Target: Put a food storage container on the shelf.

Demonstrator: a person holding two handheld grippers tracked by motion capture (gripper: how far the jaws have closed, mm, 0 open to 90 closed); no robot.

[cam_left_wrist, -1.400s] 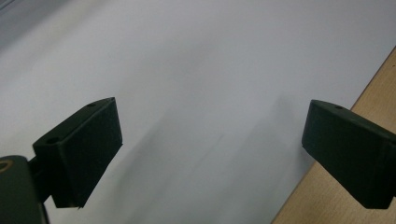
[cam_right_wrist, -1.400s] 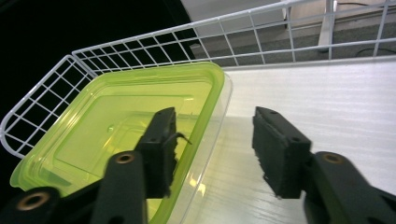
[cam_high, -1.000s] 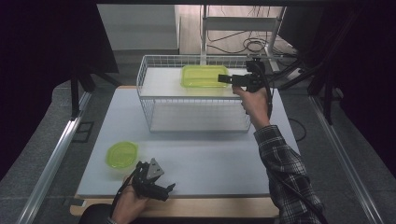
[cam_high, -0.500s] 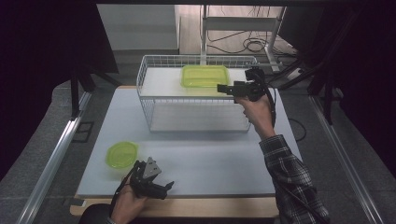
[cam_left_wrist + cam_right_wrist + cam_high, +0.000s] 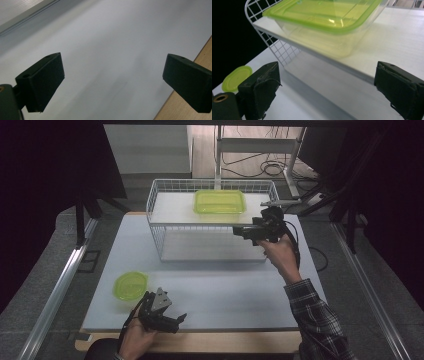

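Currently held level, the right gripper (image 5: pixel 239 231) sits in a raised hand at the right front corner of the white wire-grid basket (image 5: pixel 156 222), pointing left along the basket's front edge; the forearm, in a checked sleeve (image 5: pixel 315 320), rises from the lower right. Its fingers (image 5: pixel 259 91) have just been opening and stand wide apart with nothing between them.

Item: clear rectangular plastic container with a yellow-green lid (image 5: pixel 220 201). Location: on the white shelf board (image 5: pixel 170 210) inside the basket, toward the back, right of centre. In the right gripper view it (image 5: pixel 324 22) lies beyond the fingers, well apart from them.

Item: round yellow-green plastic lid (image 5: pixel 130 284). Location: flat on the white bench (image 5: pixel 225 285), near its front left corner.

Item: left gripper (image 5: pixel 180 318). Pose: low at the front edge of the bench, just right of the round lid, hand underneath, pointing right. Its fingers (image 5: pixel 42 82) are spread wide over bare bench surface, holding nothing.
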